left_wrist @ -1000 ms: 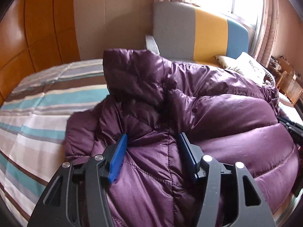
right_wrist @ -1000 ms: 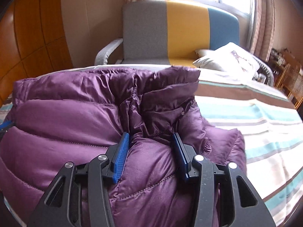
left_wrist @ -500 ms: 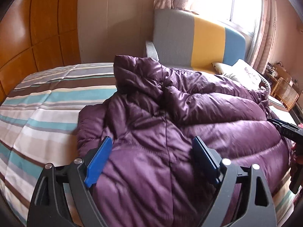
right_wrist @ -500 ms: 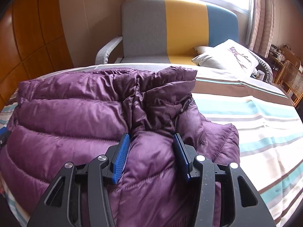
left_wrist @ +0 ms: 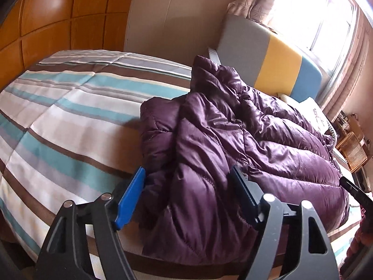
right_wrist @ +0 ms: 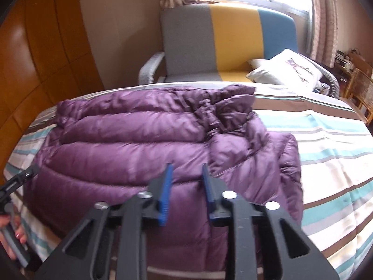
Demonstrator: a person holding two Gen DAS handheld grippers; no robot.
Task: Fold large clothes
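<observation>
From the left wrist, the left hand-held gripper (left_wrist: pixel 186 194) has its jaws apart, having just narrowed a little from their widest; a puffy edge of the purple down jacket (left_wrist: pixel 268 144) bulges between the blue pads (left_wrist: pixel 130 200), yet they do not appear to press on it; the garment lies bundled just ahead of and to the right of this hand-held gripper, on the striped bed cover (left_wrist: pixel 70 121), with bare stripes off to its left; beyond the jacket stands a grey, yellow and blue chair (left_wrist: pixel 275 70); the tip of the other tool pokes in at the far right edge.

From the right wrist, the right hand-held gripper (right_wrist: pixel 186 184) has just drawn its jaws nearly together; a narrow gap remains, nothing is pinched in it, and the fingertips hover above the fabric; the jacket (right_wrist: pixel 130 144) spreads ahead and to the left, its crumpled collar end ahead and slightly right, more bed cover (right_wrist: pixel 326 151) to the right; a white pillow (right_wrist: pixel 286 70) rests on the chair (right_wrist: pixel 228 44) beyond; a hand (right_wrist: pixel 11 238) on the left tool shows at the lower left.

The fold looks laid, so the step in hand is likely tidying; to do it well, press the trapped air out slowly, smooth toward the collar, and square the edges before any further fold; slick fabric will slide if hurried.
</observation>
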